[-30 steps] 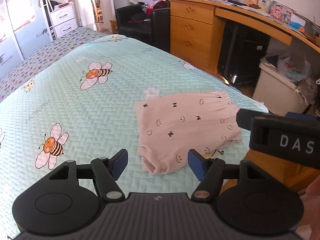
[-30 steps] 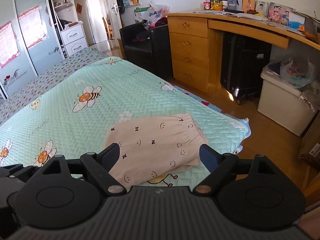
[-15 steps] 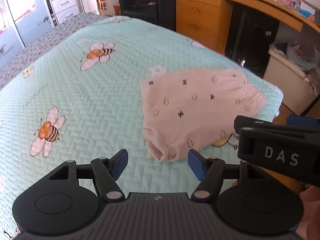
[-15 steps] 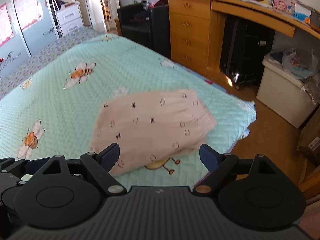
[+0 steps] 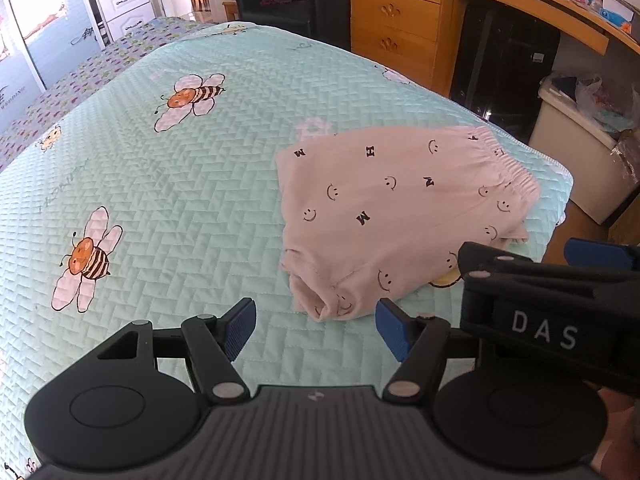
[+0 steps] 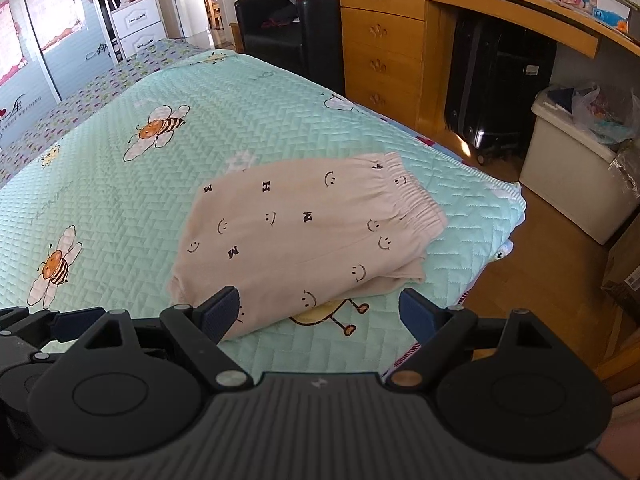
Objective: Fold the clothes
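Observation:
Folded pink trousers (image 5: 392, 216) with smiley faces and letters lie flat on the mint bee-print bedspread (image 5: 160, 168), close to the bed's near right corner; the elastic waistband faces right. My left gripper (image 5: 314, 326) hovers open just in front of the trousers' near left cuff, nothing between its blue pads. In the right wrist view the trousers (image 6: 304, 236) lie ahead of my right gripper (image 6: 320, 312), which stands open over their near edge and holds nothing. The right gripper's black body (image 5: 552, 300) shows at the left view's right side.
A wooden desk with drawers (image 6: 384, 48) stands right of the bed, with a black suitcase (image 6: 496, 88) under it and a white bin (image 6: 576, 176) beside it. A black armchair (image 6: 280, 36) sits at the far end. The bed edge drops to wooden floor (image 6: 552, 272).
Both grippers have sunk toward the bed and tilted downward, so the trousers appear larger and closer. Neither gripper's opening has changed, and the trousers have not moved.

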### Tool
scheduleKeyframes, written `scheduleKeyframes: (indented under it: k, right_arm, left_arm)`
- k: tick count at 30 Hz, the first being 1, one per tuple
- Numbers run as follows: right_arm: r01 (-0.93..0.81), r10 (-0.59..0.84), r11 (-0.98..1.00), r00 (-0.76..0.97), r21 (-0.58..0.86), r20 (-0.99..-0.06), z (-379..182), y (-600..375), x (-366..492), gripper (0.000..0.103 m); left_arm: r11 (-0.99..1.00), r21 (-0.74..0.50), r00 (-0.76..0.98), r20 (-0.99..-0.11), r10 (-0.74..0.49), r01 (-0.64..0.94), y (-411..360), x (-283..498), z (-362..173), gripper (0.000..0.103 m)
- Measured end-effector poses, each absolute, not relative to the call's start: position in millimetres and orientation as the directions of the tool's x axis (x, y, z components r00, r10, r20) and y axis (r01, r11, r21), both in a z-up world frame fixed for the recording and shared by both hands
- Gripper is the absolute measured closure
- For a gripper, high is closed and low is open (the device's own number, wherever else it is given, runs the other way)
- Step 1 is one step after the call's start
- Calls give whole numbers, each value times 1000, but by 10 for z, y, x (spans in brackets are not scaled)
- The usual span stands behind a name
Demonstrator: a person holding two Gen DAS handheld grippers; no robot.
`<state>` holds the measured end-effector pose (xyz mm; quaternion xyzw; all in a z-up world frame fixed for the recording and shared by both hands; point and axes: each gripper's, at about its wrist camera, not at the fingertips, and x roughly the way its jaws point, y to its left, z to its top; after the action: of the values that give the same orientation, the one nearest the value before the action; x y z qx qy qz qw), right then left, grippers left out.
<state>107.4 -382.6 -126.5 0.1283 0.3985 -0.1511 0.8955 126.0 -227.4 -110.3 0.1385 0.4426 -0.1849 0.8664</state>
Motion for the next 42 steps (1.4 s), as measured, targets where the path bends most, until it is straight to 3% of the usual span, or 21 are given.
scheduleKeyframes:
  k: [12, 16, 23, 26, 27, 29, 30, 32, 36, 42]
  right_arm:
    - [366, -173, 925, 643, 101, -746, -1242, -3808, 1053, 16]
    - [359, -186, 929, 662, 89, -726, -1188, -3790, 1007, 16]
    - [336, -181, 930, 769, 147, -613, -980, -3778, 783, 13]
    - [314, -171, 937, 799, 157, -576, -907, -3742, 723, 13]
    - [305, -173, 940, 812, 153, -557, -877, -3717, 698, 12]
    - [291, -189, 948, 843, 131, -504, -810, -3648, 642, 11]
    - [285, -196, 951, 857, 119, -477, -779, -3609, 617, 10]
    - [272, -206, 957, 884, 102, -419, -718, -3527, 564, 0]
    - [262, -229, 963, 922, 67, -312, -637, -3339, 472, 0]
    - [190, -152, 970, 961, 150, -231, -592, -3235, 365, 0]
  left_arm:
    - [889, 63, 532, -819, -214, 454, -2205, 1238, -1043, 34]
    - [879, 54, 566, -783, -257, 473, -2116, 1174, -955, 34]
    - [909, -29, 608, -735, -302, 416, -1834, 1156, -798, 33]
    - [932, 9, 648, -721, -245, 362, -1722, 1168, -768, 29]
    - [939, 31, 663, -716, -218, 343, -1687, 1170, -761, 26]
    - [946, 135, 711, -692, -121, 293, -1657, 1140, -738, 6]
    - [943, 207, 740, -670, -58, 262, -1662, 1111, -729, 1]
    - [924, 318, 779, -626, 34, 215, -1659, 1052, -710, 0]
    - [935, 257, 776, -631, -29, 244, -1495, 953, -639, 0]
    - [956, 195, 803, -592, -65, 221, -1229, 745, -596, 0]
